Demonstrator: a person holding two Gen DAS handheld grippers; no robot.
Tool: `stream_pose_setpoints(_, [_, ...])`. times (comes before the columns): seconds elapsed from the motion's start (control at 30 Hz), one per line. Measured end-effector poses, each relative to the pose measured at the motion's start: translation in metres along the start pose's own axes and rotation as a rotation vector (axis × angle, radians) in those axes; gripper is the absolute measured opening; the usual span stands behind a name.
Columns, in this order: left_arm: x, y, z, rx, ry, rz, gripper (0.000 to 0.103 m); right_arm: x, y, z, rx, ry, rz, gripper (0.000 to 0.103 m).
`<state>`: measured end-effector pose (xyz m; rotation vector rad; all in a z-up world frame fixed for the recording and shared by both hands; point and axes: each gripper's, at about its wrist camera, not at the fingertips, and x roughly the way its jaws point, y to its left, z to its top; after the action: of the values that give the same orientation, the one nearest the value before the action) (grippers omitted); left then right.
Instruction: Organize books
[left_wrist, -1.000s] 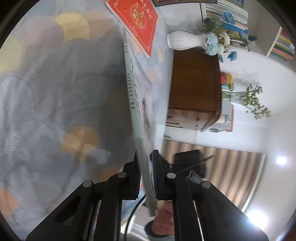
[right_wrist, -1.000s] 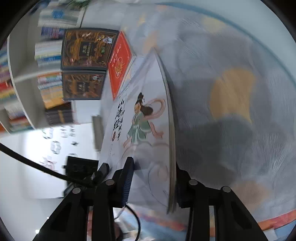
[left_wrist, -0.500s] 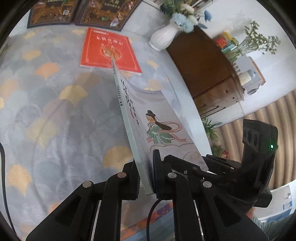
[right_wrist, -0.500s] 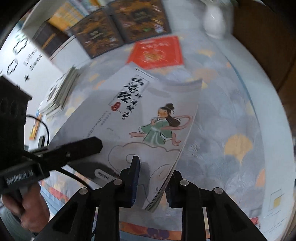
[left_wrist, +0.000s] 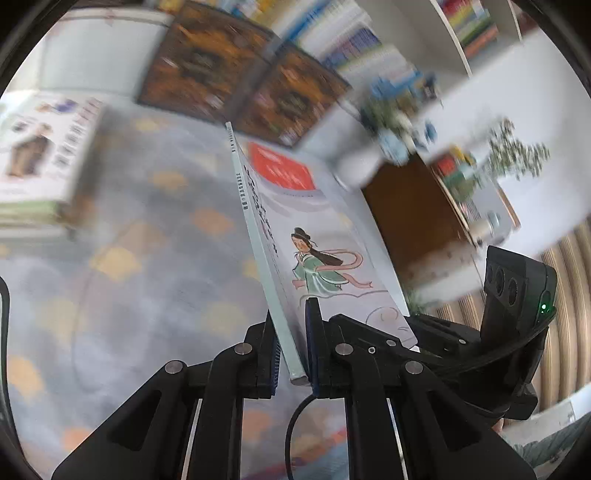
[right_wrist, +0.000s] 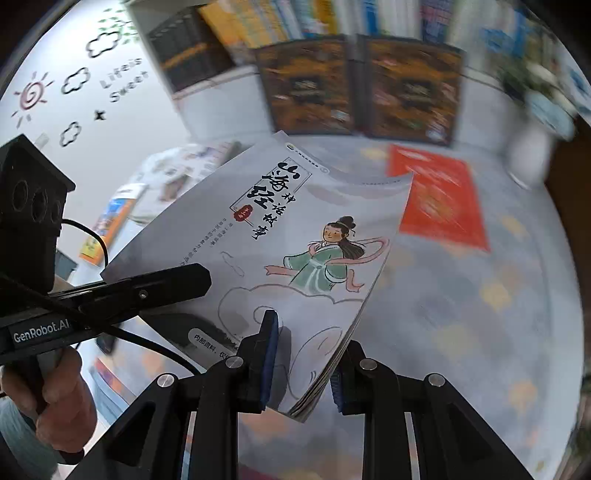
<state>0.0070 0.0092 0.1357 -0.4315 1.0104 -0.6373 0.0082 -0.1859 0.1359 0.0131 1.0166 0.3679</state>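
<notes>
Both grippers clamp the grey illustrated book (right_wrist: 295, 236), held tilted above the patterned tablecloth (right_wrist: 480, 314): left gripper (left_wrist: 290, 343) on its spine edge, right gripper (right_wrist: 303, 354) on its page edge; a red book (right_wrist: 443, 199) lies, seemingly flat, near the far edge

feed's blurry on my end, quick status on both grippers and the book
Left gripper shut on grey book's spine corner. Right gripper shut on its page edge. Book held off the cloth, cover up. Red book lies beyond, not in the way.
</notes>
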Motion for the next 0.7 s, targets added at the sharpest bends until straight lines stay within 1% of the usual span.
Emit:
stream_pose_setpoints(0.03, [-0.007,0.010,0.006,-0.007,-0.015,0.011,0.009,0.010,0.018,0.012,-0.021,-0.005,0.011,0.024])
stream_pose_setpoints(0.17, [-0.045,0.063,0.032,-0.034,-0.086,0.063,0.009,0.043,0.070,0.043,-0.069,-0.014,0.043,0.024])
stream_pose_setpoints(0.27, [-0.062,0.095,0.048,-0.055,-0.119,0.090,0.009,0.073,0.104,0.067,-0.085,-0.005,0.065,0.024])
stream_pose_setpoints(0.37, [-0.077,0.130,0.063,-0.072,-0.147,0.117,0.009,0.101,0.137,0.089,-0.104,-0.002,0.066,0.025])
stream_pose_setpoints(0.57, [-0.084,0.183,0.090,-0.097,-0.173,0.137,0.009,0.141,0.164,0.123,-0.095,0.019,0.057,0.026])
stream_pose_setpoints(0.7, [-0.083,0.207,0.103,-0.118,-0.178,0.137,0.009,0.158,0.172,0.137,-0.074,0.032,0.053,0.026])
